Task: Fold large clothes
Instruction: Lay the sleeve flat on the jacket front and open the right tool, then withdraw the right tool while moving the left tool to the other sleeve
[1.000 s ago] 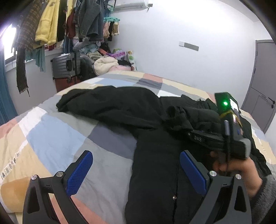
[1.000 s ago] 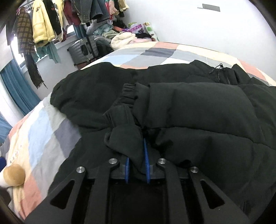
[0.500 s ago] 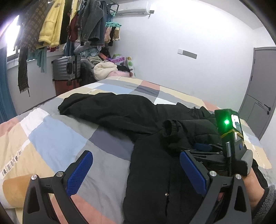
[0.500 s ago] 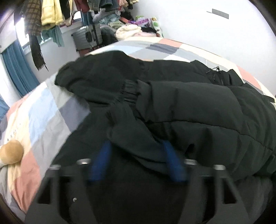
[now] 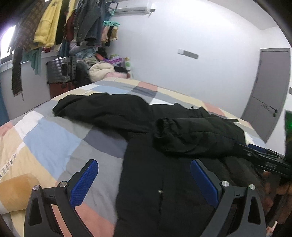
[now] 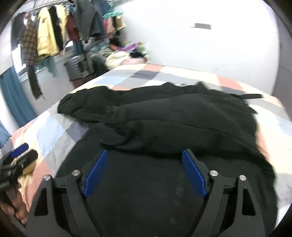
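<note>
right gripper (image 6: pixel 145 171) let go sleeve (image 6: pixel 164 116), fingers just spread, lifted above jacket (image 6: pixel 146 191); left gripper (image 5: pixel 144 182) fingers spread, empty.

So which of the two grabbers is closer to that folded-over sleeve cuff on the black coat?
Probably the right. The right gripper sits open just in front of the sleeve lying across the black coat; the left gripper is open too, off toward the coat's edge, farther from the sleeve cuff.

Domestic bedroom: bed (image 5: pixel 54 138) with patchwork cover; beyond its far end, crowded clothes rail (image 5: pixel 60 27), suitcase (image 5: pixel 61 70), wall air conditioner (image 5: pixel 133 9).
</note>
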Available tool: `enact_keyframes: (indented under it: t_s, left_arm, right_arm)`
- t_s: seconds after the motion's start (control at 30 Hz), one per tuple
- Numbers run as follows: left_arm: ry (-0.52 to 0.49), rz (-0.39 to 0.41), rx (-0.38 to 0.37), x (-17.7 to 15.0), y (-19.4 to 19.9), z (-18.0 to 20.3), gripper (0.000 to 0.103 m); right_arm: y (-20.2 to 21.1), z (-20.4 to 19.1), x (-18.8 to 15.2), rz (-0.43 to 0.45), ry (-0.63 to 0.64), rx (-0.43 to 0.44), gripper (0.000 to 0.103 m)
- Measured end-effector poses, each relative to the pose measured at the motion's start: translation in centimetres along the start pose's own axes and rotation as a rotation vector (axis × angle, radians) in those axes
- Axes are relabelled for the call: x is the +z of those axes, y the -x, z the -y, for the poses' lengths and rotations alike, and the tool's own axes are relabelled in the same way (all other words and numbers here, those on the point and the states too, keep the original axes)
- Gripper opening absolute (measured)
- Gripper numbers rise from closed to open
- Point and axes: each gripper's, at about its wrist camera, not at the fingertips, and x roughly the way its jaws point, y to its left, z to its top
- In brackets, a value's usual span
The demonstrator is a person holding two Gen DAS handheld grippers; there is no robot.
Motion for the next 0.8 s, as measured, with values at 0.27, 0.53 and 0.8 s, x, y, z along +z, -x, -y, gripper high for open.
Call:
enact_keyframes:
  t_s: [0.27,0.53,0.8]
  left_arm:
    - [-0.035,0.039,-0.052,-0.2,2.4,1.9,0.102]
    - [-0.050,0.053,-0.091,-0.1,3.7,3.7,0.102]
    - [-0.076,0.065,-0.102,-0.4,5.3,6.0,0.102]
  right_arm:
    - [9.6,4.2,-3.3,0.116,-0.122,-0.080,0.085]
    - [15.6,5.3,-6.2,0.225,-0.157,-0.128,0.089]
    - [17.9,5.6,-9.4,0.223,-0.136,-0.172,0.091]
